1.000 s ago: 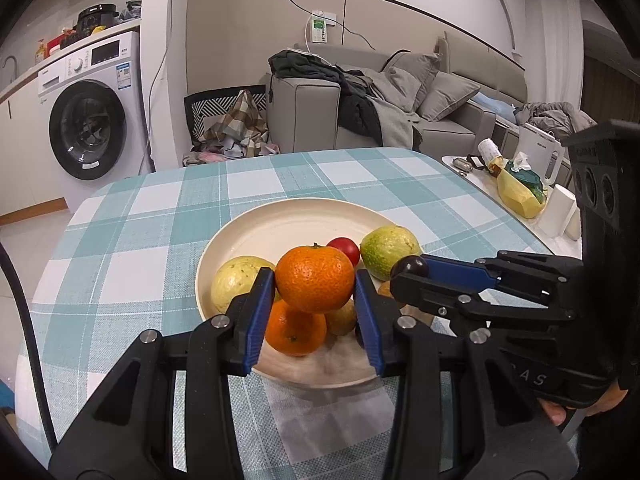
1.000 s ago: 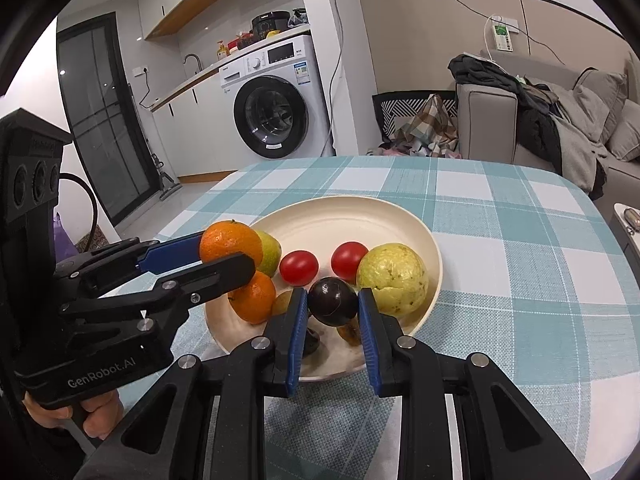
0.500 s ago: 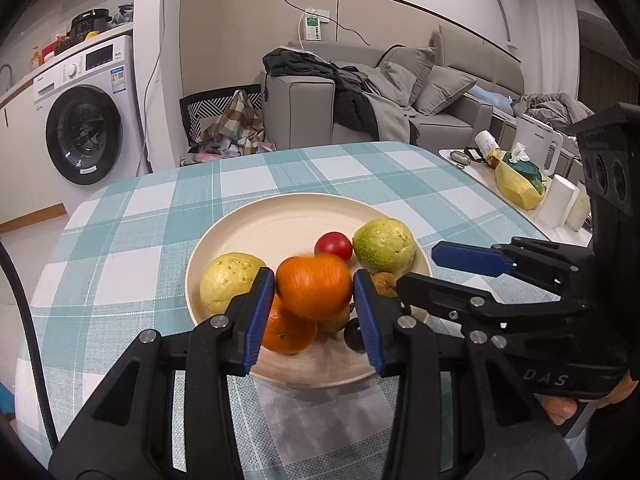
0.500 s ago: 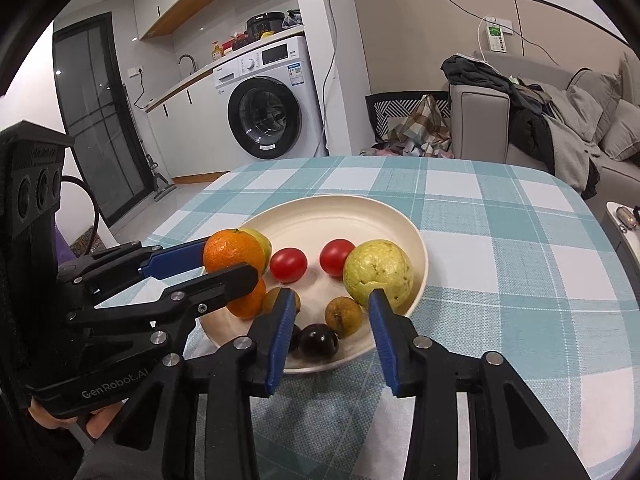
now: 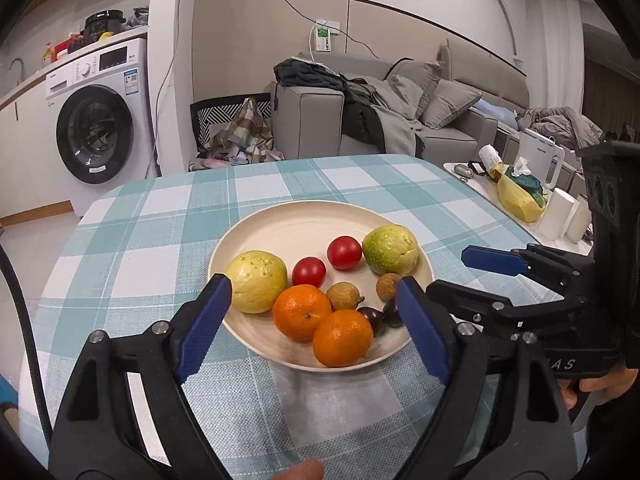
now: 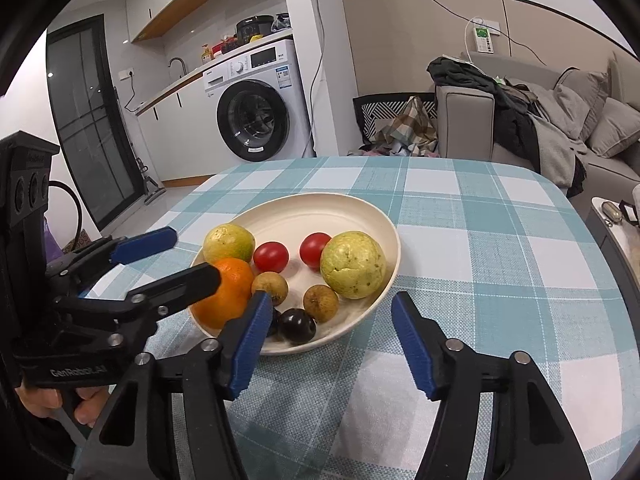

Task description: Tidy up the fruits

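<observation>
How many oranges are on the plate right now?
2. One orange sits at the plate's near side, beside the yellow guava; the other orange touches it, closest to the rim. None seem hidden.

A white washing machine (image 5: pixel 94 128) stands under a counter at ten o'clock, a grey sofa (image 5: pixel 400 116) heaped with clothes sits at one o'clock, against beige wall panels (image 5: pixel 256 44).

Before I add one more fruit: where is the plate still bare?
The far half of the plate, behind the tomatoes and both guavas, is bare. The near half is crowded with oranges, longans and dark fruits.
</observation>
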Motion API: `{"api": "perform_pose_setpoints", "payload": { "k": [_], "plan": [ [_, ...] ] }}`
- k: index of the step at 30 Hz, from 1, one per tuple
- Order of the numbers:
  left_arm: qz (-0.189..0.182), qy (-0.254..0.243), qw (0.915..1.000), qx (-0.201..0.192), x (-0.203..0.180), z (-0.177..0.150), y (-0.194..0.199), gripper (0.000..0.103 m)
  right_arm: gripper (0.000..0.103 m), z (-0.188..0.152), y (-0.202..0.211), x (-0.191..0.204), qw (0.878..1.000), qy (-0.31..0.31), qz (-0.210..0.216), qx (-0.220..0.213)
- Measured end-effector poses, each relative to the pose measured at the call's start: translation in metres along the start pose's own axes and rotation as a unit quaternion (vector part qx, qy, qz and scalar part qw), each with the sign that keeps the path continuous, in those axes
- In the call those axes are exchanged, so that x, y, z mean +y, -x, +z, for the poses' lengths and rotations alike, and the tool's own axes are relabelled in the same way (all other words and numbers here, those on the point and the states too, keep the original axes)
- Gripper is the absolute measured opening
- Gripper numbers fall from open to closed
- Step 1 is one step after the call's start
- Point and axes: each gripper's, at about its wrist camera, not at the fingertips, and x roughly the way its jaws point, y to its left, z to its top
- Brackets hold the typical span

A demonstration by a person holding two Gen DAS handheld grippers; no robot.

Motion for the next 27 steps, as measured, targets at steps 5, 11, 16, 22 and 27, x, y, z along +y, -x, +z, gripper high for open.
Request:
{"api": "perform_pose_setpoints", "payload": {
  "k": [5, 11, 16, 22, 27],
  "plan": [
    [0.003, 0.003, 0.9999, -0.013, 0.005, -0.004, 0.016, 0.102, 0.084, -0.004, 0.007, 0.002, 1.0, 0.007, 0.003, -0.009],
    [0.001, 0.008, 0.9996, -0.027, 0.009, -0.01, 0.037, 0.102, 0.1, -0.008, 0.015, 0.005, 1.0, 0.012, 0.006, -0.02],
    [-0.001, 0.017, 0.9994, -0.031, 0.011, -0.017, 0.049, 0.102, 0.103, -0.012, 0.026, 0.006, 0.999, 0.014, 0.016, -0.034],
    [0.001, 0.019, 0.9988, -0.046, 0.008, -0.025, 0.062, 0.102, 0.103, -0.015, 0.039, 0.01, 0.998, 0.026, 0.029, -0.058],
    [0.007, 0.016, 0.9985, -0.052, 0.006, -0.029, 0.066, 0.102, 0.103, -0.018, 0.048, 0.012, 0.996, 0.031, 0.033, -0.078]
  ]
}}
